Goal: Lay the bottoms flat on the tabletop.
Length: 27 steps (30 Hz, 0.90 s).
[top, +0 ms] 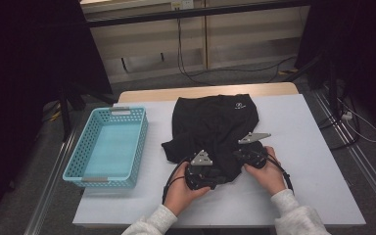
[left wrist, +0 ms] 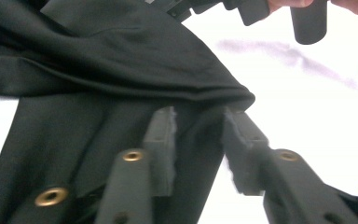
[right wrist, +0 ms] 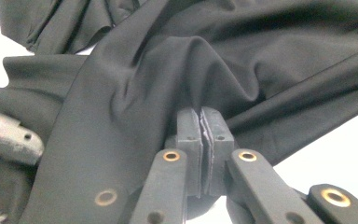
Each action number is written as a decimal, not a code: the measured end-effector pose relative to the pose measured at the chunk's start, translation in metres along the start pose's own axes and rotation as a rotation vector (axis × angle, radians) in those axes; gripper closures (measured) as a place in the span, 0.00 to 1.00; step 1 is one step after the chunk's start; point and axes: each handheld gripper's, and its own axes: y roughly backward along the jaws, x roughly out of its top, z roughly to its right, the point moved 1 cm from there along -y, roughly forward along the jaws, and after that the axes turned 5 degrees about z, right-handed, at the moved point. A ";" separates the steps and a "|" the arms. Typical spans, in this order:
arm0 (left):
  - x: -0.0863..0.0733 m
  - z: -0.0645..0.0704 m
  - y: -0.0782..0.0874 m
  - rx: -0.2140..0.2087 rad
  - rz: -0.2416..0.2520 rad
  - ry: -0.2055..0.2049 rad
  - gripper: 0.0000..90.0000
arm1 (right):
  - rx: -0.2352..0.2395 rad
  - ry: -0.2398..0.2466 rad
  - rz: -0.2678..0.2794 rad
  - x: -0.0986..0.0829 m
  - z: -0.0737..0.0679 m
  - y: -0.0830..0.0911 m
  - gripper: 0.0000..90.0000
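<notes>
Both tongs at the near hem of a black garment on the white tabletop

The black garment (top: 215, 129) lay mid-tabletop (top: 303, 147), its near edge bunched toward the person. The left tongs (left wrist: 198, 140) stood partly open, a fold of hem between the jaws but not pinched; the right tongs (right wrist: 201, 140) were pressed closed on a ridge of cloth. Bare tabletop lay to the right and near side; the blue basket (top: 108, 147) sat just left of the garment, at the tabletop's left edge
</notes>
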 end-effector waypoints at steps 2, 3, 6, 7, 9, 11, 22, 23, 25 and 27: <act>0.001 0.000 -0.001 0.006 -0.011 0.000 0.82 | 0.001 -0.007 0.004 -0.001 0.000 0.000 0.98; 0.000 0.000 0.000 0.013 -0.013 -0.002 0.88 | 0.000 -0.014 0.005 -0.001 0.000 0.000 0.98; 0.000 -0.003 0.001 0.002 -0.011 0.050 0.98 | 0.000 -0.018 0.014 -0.002 0.000 0.000 0.98; 0.001 -0.003 0.001 0.004 -0.011 0.069 0.99 | -0.001 -0.018 0.013 -0.002 0.000 0.000 0.98; 0.002 -0.005 0.003 -0.013 -0.002 0.104 1.00 | -0.005 -0.015 0.013 -0.002 0.001 0.002 0.99; 0.007 -0.008 0.011 -0.032 0.037 0.143 1.00 | -0.006 -0.016 0.014 -0.001 0.002 0.004 0.99; 0.009 -0.057 0.058 0.067 0.214 0.331 1.00 | 0.042 -0.062 0.091 0.001 0.008 0.037 1.00; 0.006 -0.060 0.056 0.081 0.206 0.344 1.00 | 0.048 -0.066 0.092 0.001 0.009 0.038 1.00; 0.003 -0.062 0.053 0.118 0.187 0.326 0.99 | 0.045 -0.065 0.095 0.000 0.009 0.040 1.00; 0.001 -0.060 0.049 0.118 0.172 0.311 0.97 | 0.036 -0.057 0.089 0.000 0.009 0.040 1.00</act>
